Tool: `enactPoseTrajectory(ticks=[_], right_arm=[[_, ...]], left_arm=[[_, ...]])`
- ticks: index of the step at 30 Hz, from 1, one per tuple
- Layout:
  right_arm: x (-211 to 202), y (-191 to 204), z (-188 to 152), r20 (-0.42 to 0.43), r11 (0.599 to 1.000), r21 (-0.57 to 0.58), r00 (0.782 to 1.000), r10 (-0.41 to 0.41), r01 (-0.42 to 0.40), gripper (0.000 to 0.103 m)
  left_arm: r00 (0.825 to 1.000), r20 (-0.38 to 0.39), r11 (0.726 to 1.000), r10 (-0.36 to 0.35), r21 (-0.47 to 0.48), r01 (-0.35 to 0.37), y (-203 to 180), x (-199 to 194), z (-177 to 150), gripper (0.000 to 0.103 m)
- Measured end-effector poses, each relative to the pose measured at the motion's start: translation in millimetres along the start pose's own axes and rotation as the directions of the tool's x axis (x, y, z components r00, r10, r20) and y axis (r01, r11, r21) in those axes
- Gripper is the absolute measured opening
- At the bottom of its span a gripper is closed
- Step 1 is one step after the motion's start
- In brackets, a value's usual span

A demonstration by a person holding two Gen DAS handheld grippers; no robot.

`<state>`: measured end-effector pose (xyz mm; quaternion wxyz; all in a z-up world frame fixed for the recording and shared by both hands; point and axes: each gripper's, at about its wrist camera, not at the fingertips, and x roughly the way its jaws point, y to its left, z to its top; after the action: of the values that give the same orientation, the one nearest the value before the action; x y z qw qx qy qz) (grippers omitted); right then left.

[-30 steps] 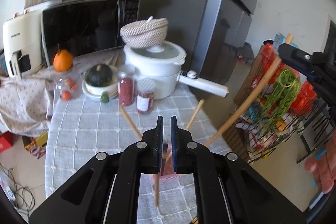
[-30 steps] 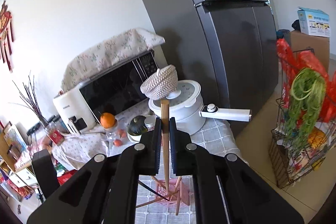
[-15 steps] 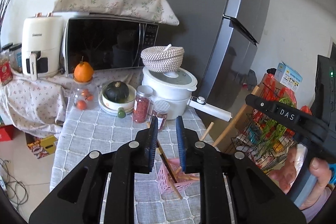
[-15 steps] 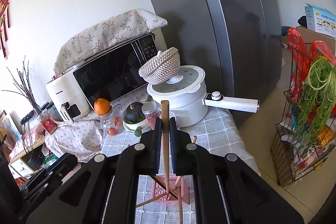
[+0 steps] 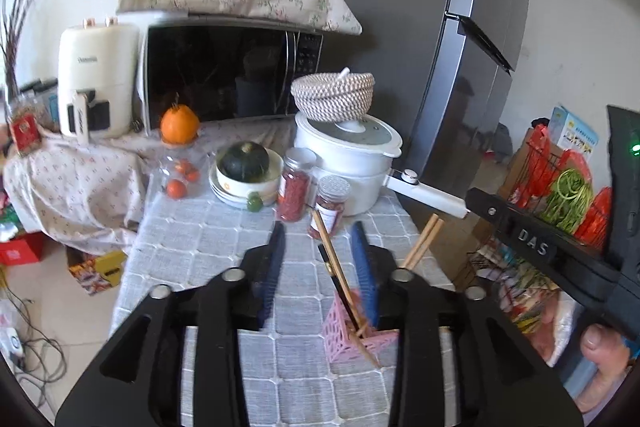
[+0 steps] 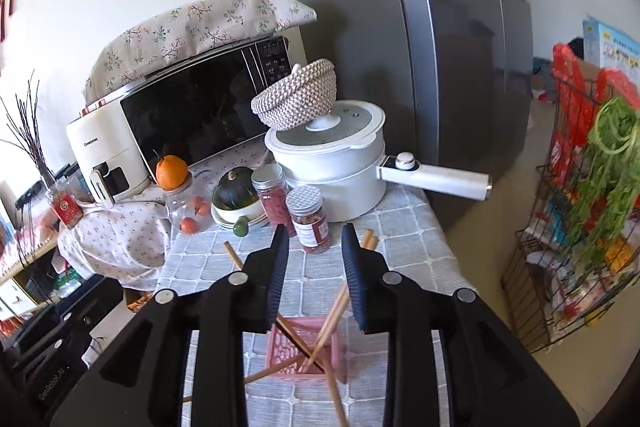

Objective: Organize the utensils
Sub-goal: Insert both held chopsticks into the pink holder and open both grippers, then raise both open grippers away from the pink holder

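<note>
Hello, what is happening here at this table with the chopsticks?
A person holds a gripper in each hand above a small pink basket on the checked tablecloth. Several wooden chopsticks stand crossed inside the basket, leaning out in different directions. The left gripper and the right gripper are both opening, and neither one grips a chopstick. Jars, a white pot and a microwave stand further back, untouched.

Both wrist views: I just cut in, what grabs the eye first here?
The pink basket on the grey checked tablecloth, with wooden chopsticks splayed out of it, sits just below both grippers. The left gripper and right gripper are opening, gripping nothing. Behind stands a white pot under a woven basket.
</note>
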<state>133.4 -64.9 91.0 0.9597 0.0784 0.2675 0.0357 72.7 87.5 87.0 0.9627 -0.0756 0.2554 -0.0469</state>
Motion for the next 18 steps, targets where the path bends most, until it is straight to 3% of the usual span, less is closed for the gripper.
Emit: enactPoseTrajectory(ticks=[7,18], right_arm=[[-44,0,-24,0.074,0.995,-0.061,0.995,-0.07,0.075,0.049],[-81,-17,-70,0.055,0.972,-0.052,0.972,-0.228,0.231,0.08]], left_arm=[[0.997,0.041,0.997,0.069,0.036,-0.071,-15,-22,-12,0.061],[0.994,0.012,0.992,0.112,0.064,-0.113,-35,-48,-42,0.086]])
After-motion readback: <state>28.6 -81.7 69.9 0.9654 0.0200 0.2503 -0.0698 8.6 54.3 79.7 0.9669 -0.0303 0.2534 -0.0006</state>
